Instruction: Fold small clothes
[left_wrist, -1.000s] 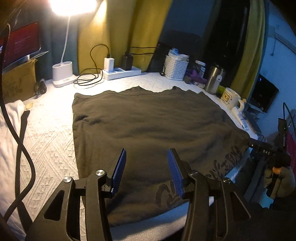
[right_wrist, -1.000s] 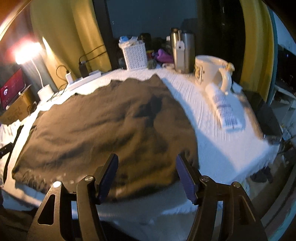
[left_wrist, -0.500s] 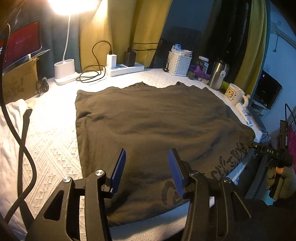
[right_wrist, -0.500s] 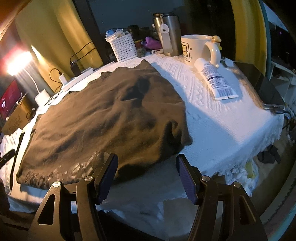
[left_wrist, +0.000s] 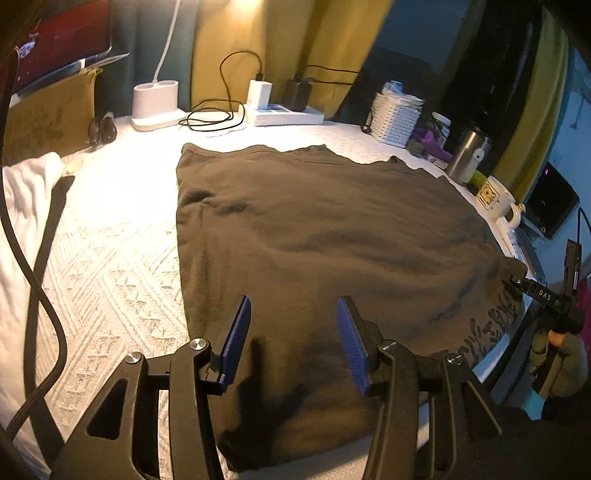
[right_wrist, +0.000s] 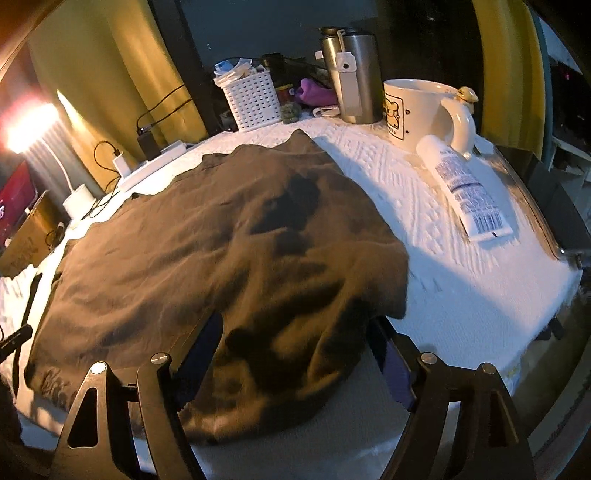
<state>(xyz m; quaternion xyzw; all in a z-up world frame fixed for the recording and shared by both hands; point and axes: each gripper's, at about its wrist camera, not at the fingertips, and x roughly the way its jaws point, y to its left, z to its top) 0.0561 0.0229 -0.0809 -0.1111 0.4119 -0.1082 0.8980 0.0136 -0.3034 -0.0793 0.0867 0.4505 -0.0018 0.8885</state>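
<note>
The dark T-shirt (left_wrist: 314, 236) lies spread flat on the white textured cloth (left_wrist: 110, 273), no fold made yet; all folding remains. The left gripper (left_wrist: 293, 332) hovers half-open over its 6 o'clock hem, holding nothing. The right gripper (right_wrist: 295, 350), jaws opening, straddles the near corner, gripping nothing

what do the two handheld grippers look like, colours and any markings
Both the left gripper and the right gripper have black angular frames with triangular cutouts, silver round bolt heads at the pivots, and flat blue ribbed pads inside each finger. A thick black cable runs beside the left one.
</note>
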